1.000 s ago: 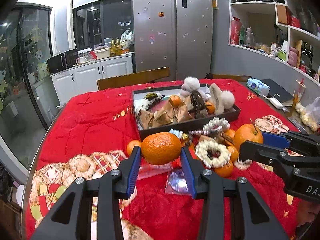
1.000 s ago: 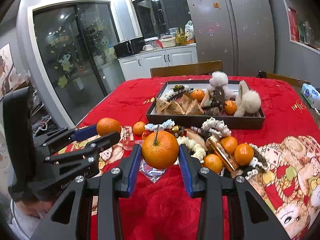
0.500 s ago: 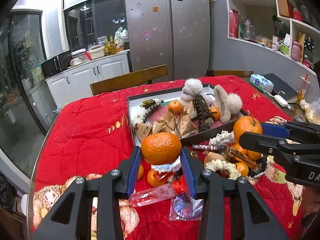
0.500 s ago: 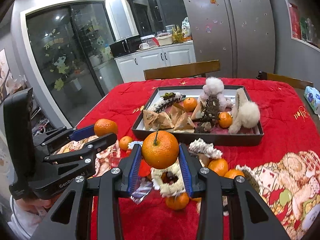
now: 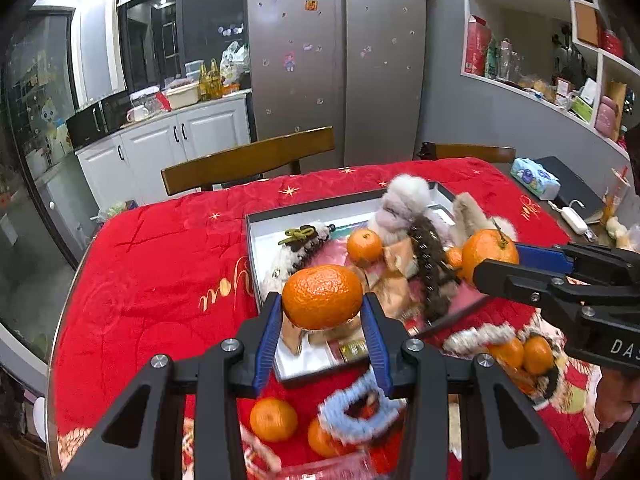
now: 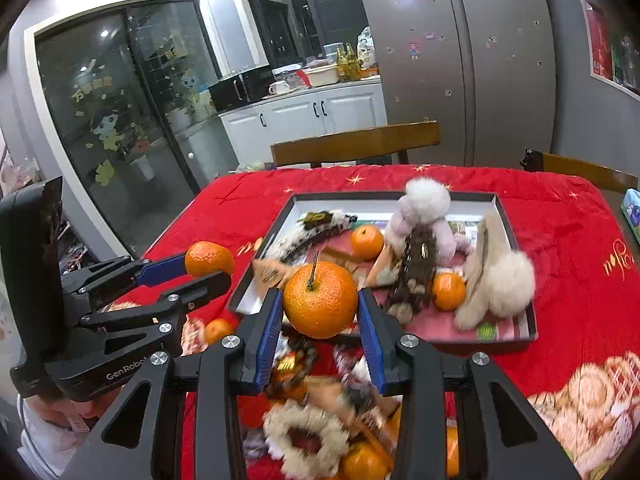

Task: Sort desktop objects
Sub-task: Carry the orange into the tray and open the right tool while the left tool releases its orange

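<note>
My left gripper is shut on a smooth orange, held above the near left corner of the dark tray. My right gripper is shut on an orange with a stem, held over the tray's near rim. The tray sits on a red tablecloth and holds plush toys, small mandarins, hair clips and folded paper packets. Each view shows the other gripper: the right gripper at the right, the left gripper at the left.
Loose mandarins, a blue scrunchie and a white fluffy scrunchie lie on the cloth in front of the tray. Wooden chairs stand behind the table. A tissue pack lies at the far right.
Both grippers have moved forward together towards the tray, each still gripping its orange. The clutter in front of the tray has slid under and behind them.
</note>
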The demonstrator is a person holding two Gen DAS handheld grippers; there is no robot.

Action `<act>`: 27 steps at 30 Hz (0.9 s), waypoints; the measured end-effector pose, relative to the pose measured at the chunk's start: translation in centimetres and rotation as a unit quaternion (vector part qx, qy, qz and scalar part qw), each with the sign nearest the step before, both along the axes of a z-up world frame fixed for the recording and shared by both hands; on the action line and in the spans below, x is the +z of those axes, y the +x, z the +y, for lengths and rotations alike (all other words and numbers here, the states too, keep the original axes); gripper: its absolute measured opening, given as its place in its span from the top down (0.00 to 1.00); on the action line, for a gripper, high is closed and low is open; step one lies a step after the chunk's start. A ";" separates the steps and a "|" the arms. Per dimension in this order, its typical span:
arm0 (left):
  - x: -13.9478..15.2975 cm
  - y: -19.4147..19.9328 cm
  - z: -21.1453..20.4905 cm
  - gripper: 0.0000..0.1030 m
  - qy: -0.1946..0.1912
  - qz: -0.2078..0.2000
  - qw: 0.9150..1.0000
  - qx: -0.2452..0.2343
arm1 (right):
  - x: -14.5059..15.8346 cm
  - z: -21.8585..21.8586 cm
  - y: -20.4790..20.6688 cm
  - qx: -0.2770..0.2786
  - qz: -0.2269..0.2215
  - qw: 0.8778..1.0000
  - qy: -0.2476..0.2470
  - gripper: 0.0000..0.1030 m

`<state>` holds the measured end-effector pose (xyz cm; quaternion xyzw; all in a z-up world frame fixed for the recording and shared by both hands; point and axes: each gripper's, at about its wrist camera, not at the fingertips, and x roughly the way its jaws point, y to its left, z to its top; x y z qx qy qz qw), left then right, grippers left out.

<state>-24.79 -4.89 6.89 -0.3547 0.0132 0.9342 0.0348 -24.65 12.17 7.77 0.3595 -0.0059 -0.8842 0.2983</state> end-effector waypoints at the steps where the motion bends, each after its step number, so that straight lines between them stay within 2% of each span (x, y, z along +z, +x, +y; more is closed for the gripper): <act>1: -0.2 -0.7 0.0 0.60 0.002 -0.004 1.000 -0.001 | 0.0 -0.1 -0.5 -0.001 0.000 1.000 0.001 0.65; 11: -1.5 -6.2 -0.4 0.60 0.010 -0.027 1.000 0.004 | -1.6 -2.4 -6.2 -0.001 -0.022 1.000 0.001 0.65; 15: -2.4 -8.4 -1.1 0.60 0.031 -0.043 0.999 0.012 | -2.3 -3.4 -8.3 0.008 -0.032 0.999 0.001 0.65; 19: -3.1 -10.5 -1.3 0.60 0.031 -0.045 0.998 0.015 | -2.7 -4.0 -10.4 0.012 -0.035 0.999 0.005 0.65; 24: -4.3 -11.5 -1.6 0.60 0.037 -0.045 0.998 0.015 | -3.9 -4.6 -12.2 0.008 -0.044 0.999 0.012 0.65; 27: -5.2 -11.9 -1.2 0.60 0.021 -0.054 0.998 0.003 | -5.3 -4.8 -12.9 0.005 -0.057 0.998 0.024 0.65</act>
